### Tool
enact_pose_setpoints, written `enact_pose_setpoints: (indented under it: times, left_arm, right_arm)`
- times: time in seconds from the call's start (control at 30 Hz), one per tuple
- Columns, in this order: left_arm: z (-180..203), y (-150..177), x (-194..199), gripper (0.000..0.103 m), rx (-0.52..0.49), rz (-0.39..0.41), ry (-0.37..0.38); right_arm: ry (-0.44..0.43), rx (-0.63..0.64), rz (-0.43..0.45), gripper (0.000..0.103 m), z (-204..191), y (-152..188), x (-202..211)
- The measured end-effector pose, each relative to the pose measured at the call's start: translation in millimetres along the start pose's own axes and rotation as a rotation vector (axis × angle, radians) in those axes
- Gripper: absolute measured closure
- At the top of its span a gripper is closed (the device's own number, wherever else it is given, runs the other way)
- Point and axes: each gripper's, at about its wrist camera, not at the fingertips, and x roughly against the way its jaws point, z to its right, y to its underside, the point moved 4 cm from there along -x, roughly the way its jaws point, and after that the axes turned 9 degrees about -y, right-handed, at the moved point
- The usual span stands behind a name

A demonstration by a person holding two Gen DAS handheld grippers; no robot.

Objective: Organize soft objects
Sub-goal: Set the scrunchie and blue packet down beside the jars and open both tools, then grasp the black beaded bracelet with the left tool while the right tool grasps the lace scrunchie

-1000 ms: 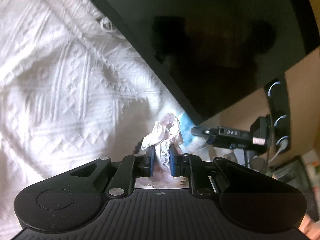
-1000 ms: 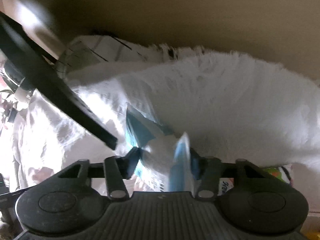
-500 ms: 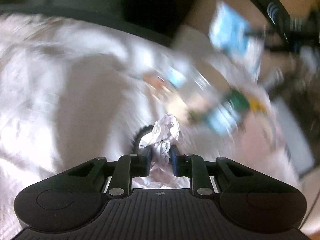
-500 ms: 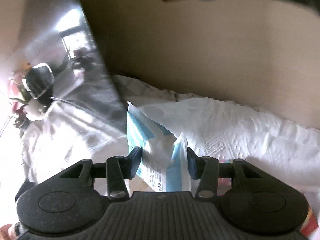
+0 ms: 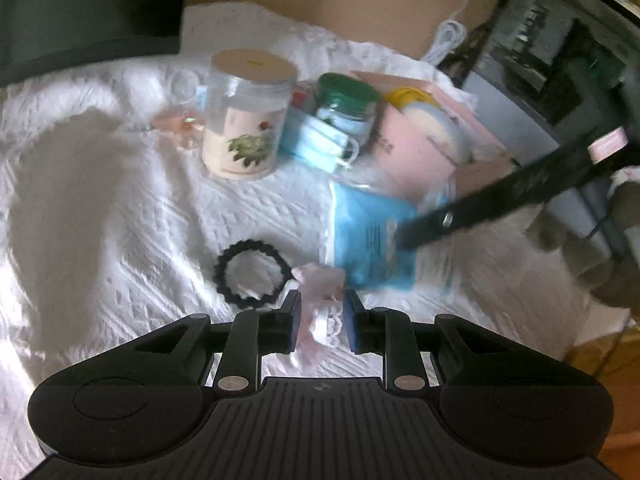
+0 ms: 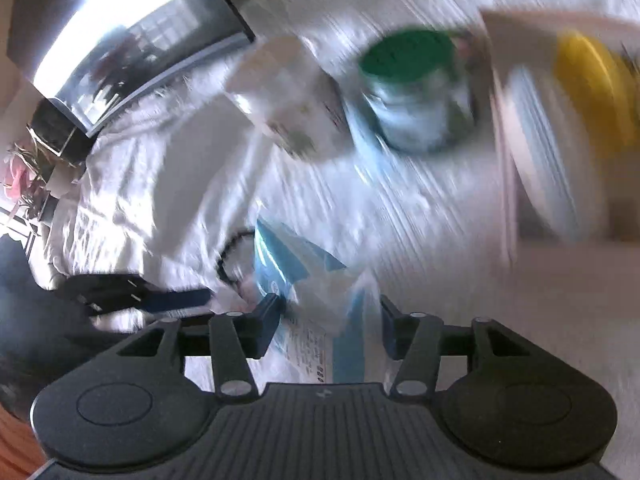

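My left gripper (image 5: 320,314) has a small pink lace scrap (image 5: 322,300) between its jaws; they have just been opening, and I see gaps on both sides of the cloth, so I read the scrap as released or nearly so, resting on the white cloth (image 5: 120,208) just below the fingertips. My right gripper (image 6: 328,320) has the blue-and-white packet (image 6: 304,280) between its jaws; they have just been opening too. The near pad appears to touch the packet's edge, but the far pad stands clear of it, so I cannot call that a firm hold. In the left view the packet (image 5: 368,240) sits just beyond and to the right of the scrap, with the right gripper's finger (image 5: 480,208) lying across it. A black hair tie (image 5: 252,274) lies just left of my left fingertips, almost touching the scrap. Further off stand a floral jar (image 5: 248,120), a green-lidded jar (image 5: 346,108) and a pink box (image 5: 420,140). What matters next: scrap, tie and packet lie in a close row left to right, the left hand nearest the tie, the right hand over the packet. I judge both pieces are being set down together here.
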Motion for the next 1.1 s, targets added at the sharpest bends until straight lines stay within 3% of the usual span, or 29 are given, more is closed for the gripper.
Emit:
enact_pose_setpoints:
  times: [0.1,0.2,0.3,0.47,0.63,0.83,0.93,1.1]
  left_arm:
    - [-3.4,-4.9,13.7,0.077,0.026,0.050,0.034]
    - [-29.5,-11.2,7.9,0.077,0.181,0.076,-0.069]
    - [-50.9,-8.4,-12.3,0.077,0.307,0.042,-0.147]
    - [-37.5,-8.4,-42.5,0.077,0.200,-0.037,-0.240]
    - [-32.0,-12.7,-48.8,0.071,0.171,-0.027,-0.240]
    - [-37.7,-2.7,-43.1,0.071,0.295,0.033,-0.223]
    - [-30.8,-3.1,-43.4,0.071,0.258,0.038,-0.254]
    - [-19.5,-5.9,-47.8,0.077,0.182,0.027,-0.338]
  right_arm:
    - [0.034,0.062,0.017,0.042,-0.9,12.6,11.0]
    - [0.076,0.143,0.076,0.040,-3.9,20.5,25.5]
    - [0.119,0.219,0.127,0.036,-10.5,26.3,37.1]
    - [0.247,0.361,0.186,0.032,-12.9,37.4,43.8]
    - [0.375,0.464,0.229,0.031,-2.7,55.6,44.7]
    - [0.354,0.397,0.163,0.030,25.5,72.2,36.2]
    - [0.366,0.378,0.123,0.030,38.2,83.5,29.9]
    - [0.346,0.346,0.134,0.020,46.4,88.8,32.5]
